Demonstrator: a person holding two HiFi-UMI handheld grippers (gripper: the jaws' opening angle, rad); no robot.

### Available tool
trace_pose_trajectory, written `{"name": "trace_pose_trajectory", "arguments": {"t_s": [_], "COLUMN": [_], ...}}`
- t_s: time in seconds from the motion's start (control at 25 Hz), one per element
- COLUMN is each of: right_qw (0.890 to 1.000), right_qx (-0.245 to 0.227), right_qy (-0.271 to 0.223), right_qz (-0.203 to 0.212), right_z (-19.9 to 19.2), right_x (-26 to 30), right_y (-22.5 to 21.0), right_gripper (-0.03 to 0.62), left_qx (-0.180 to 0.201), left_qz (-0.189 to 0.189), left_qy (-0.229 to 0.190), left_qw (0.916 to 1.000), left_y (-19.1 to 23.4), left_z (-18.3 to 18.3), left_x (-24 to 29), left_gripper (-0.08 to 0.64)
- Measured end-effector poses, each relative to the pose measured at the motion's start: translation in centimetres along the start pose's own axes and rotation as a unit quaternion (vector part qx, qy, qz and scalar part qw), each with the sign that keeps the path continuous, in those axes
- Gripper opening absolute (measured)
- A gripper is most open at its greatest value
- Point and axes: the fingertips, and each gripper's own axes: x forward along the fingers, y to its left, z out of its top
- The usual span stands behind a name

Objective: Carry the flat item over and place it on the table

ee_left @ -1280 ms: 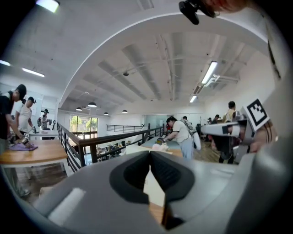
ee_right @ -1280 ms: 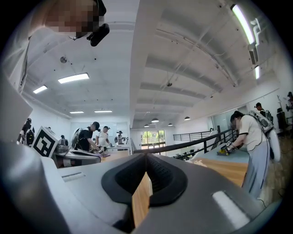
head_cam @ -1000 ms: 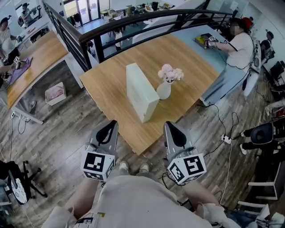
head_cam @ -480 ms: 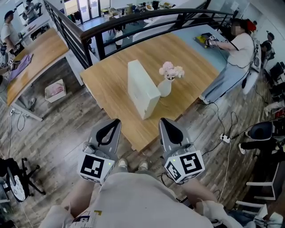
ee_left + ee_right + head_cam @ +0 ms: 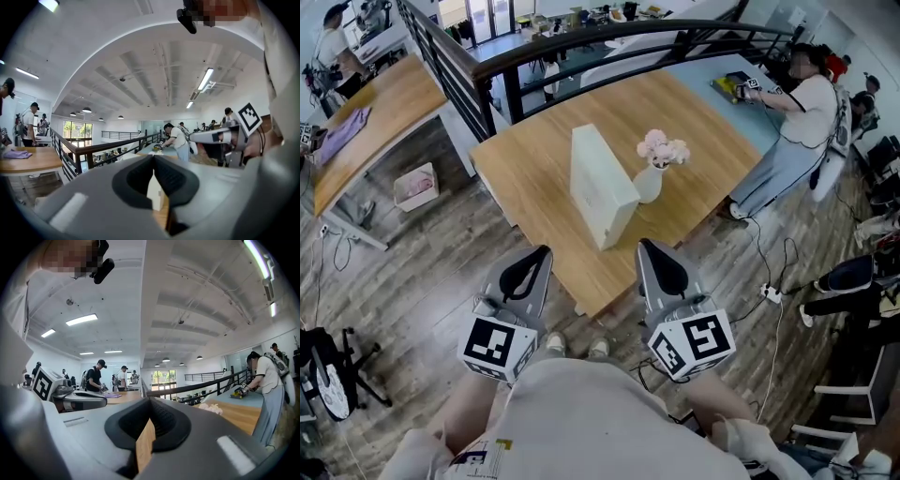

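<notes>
A flat white box (image 5: 602, 197) stands on its long edge in the middle of the wooden table (image 5: 525, 164); in the left gripper view it shows through the gap under the jaws as the same white box (image 5: 154, 197). My left gripper (image 5: 541, 252) and right gripper (image 5: 646, 246) hover side by side just short of the table's near corner, pointing at the box. Both are shut with nothing between the jaws, as the left gripper (image 5: 153, 158) and right gripper (image 5: 149, 401) show in their own views. Neither touches the box.
A white vase of pink flowers (image 5: 654, 169) stands right beside the box. A dark railing (image 5: 581, 42) runs behind the table. A person (image 5: 802, 112) works at a blue table on the right. Cables and a power strip (image 5: 772, 292) lie on the floor.
Both grippers have lifted a little and stay shut. The box and the vase have not moved. People at the far left table have shifted.
</notes>
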Motion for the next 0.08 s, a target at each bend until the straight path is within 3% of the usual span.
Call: {"name": "trace_pose_trajectory", "arguments": {"t_s": [0.08], "right_qw": [1.000], "right_qx": [0.001], "right_qy": [0.000], "right_qz": [-0.002], "right_z": [0.12], "right_x": [0.07], "right_y": [-0.06], "right_gripper": [0.000], "left_qx": [-0.003], "left_qz": [-0.001], "left_qy": [0.001], "left_qw": [1.0000], "left_y": [0.14], "left_z": [-0.02], "left_x": [-0.06], "left_gripper": [0.002]}}
